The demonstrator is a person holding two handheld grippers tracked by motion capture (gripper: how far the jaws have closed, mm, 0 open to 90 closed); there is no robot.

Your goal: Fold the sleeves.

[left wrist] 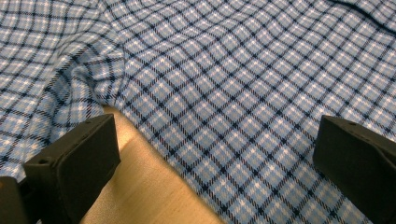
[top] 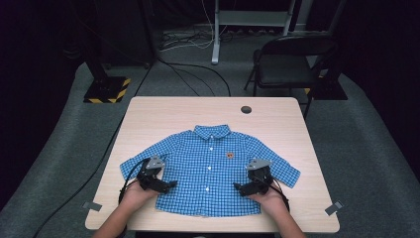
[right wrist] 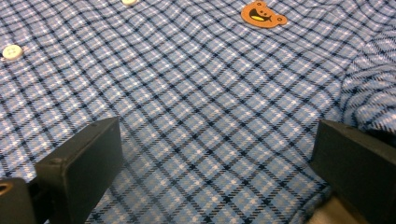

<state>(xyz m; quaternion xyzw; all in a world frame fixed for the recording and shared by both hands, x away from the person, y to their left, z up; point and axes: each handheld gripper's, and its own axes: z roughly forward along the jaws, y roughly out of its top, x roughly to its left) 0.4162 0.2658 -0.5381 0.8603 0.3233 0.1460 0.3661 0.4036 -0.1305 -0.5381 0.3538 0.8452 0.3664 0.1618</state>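
Both your grippers hover low over the blue checked shirt (top: 210,166), spread flat on the table (top: 277,111): left gripper (top: 171,184) over its left side, right gripper (top: 236,187) over its right, jaws wide, nothing between them

A black folding chair (top: 289,62) stands on grey carpet (top: 371,148) behind the table (top: 277,116).

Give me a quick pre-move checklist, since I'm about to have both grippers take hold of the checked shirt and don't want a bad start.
1. Shirt spread flat, front up, on the table: ok.
2. Left gripper jaws open, nothing held: ok.
3. Right gripper jaws open, nothing held: ok.
4. Both grippers over the shirt's lower sides: ok.
5. Fabric already between pads: not ok, they stand apart above it.
6. Bear patch and buttons outside the jaws: ok.
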